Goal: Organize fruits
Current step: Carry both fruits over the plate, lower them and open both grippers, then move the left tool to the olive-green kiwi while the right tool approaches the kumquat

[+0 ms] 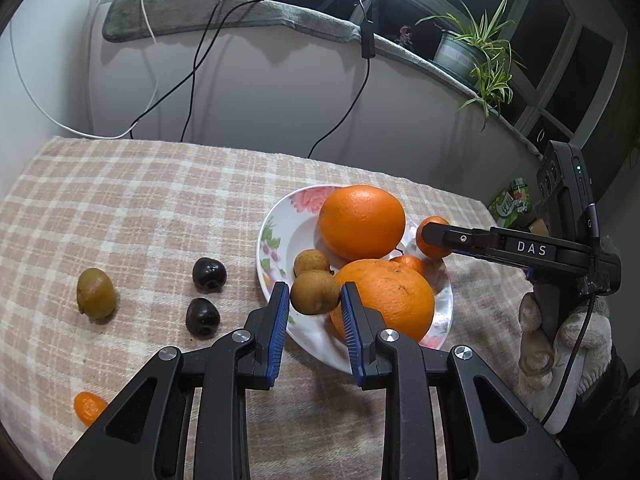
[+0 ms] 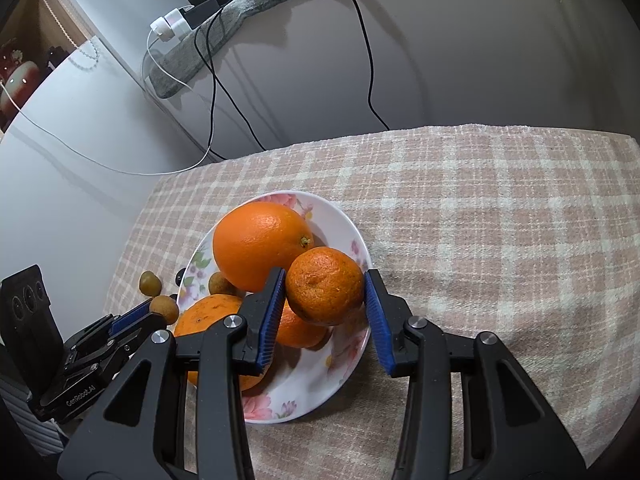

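A white flowered plate [image 1: 267,236] holds two big oranges [image 1: 362,222] [image 1: 386,298], a small mandarin [image 1: 409,263] and a brown longan [image 1: 311,262]. My left gripper [image 1: 314,290] is shut on a second longan [image 1: 314,294], held over the plate's near left rim. My right gripper [image 2: 325,280] is shut on a mandarin [image 2: 325,286] above the plate's [image 2: 356,236] right side; in the left wrist view it reaches in from the right [image 1: 430,236]. On the cloth left of the plate lie a kiwi [image 1: 96,292], two dark round fruits [image 1: 209,274] [image 1: 202,317] and a kumquat [image 1: 89,407].
A checked pink cloth [image 1: 140,200] covers the table, which ends at a pale wall with hanging cables [image 1: 196,80]. A potted plant [image 1: 476,52] stands on the ledge behind. A gloved hand [image 1: 560,344] holds the right gripper's handle.
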{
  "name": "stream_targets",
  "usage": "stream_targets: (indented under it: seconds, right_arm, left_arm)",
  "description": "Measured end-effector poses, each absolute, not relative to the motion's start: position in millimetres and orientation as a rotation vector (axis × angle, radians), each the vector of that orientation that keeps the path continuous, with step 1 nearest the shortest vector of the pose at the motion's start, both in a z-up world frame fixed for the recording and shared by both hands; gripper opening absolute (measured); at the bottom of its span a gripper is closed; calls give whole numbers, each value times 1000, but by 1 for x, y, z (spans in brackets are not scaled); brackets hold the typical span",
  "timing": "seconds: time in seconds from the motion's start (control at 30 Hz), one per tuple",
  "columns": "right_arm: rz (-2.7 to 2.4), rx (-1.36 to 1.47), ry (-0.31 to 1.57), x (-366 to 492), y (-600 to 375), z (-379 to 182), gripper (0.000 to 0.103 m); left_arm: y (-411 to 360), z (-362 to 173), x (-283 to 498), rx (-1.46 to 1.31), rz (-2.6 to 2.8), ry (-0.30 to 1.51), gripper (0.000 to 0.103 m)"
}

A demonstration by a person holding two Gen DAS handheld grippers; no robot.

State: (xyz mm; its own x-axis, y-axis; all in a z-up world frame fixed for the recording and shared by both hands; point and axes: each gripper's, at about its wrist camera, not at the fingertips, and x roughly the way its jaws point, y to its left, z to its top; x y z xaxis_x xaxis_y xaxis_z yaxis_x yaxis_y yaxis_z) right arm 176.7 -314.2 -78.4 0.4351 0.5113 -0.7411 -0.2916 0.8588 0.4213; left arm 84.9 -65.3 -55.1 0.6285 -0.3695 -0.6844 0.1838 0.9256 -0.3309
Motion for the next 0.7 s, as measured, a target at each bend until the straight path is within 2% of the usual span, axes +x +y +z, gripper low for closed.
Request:
stream_targets:
  seconds: [0.07,0.13,0.2,0.23,0.37,0.47,0.7]
  right_arm:
    - [505,242,1005,177,-313,-78,42]
    - [503,240,1002,177,-313,-77,46]
    - [504,238,991,176,-313,-75,66]
    - [507,236,984,176,-313,-74,70]
    - [524,215,962,172,-309,-67,81]
    - [524,204,939,169,-307,-62,86]
    - [531,177,923,164,-300,-55,86]
  left_arm:
    - [-66,-54,84,-237,-319,831,26]
    - [-66,-53,84,-235,-320,828,34]
    - [-66,-52,83,-234,-319,825,40]
    - [-66,-52,83,-235,-320,824,41]
    - [-66,-51,82,-239,-319,824,68]
    - [-67,-50,81,-229,-318,825,70]
    - [-68,-52,80,-213,-307,839,71]
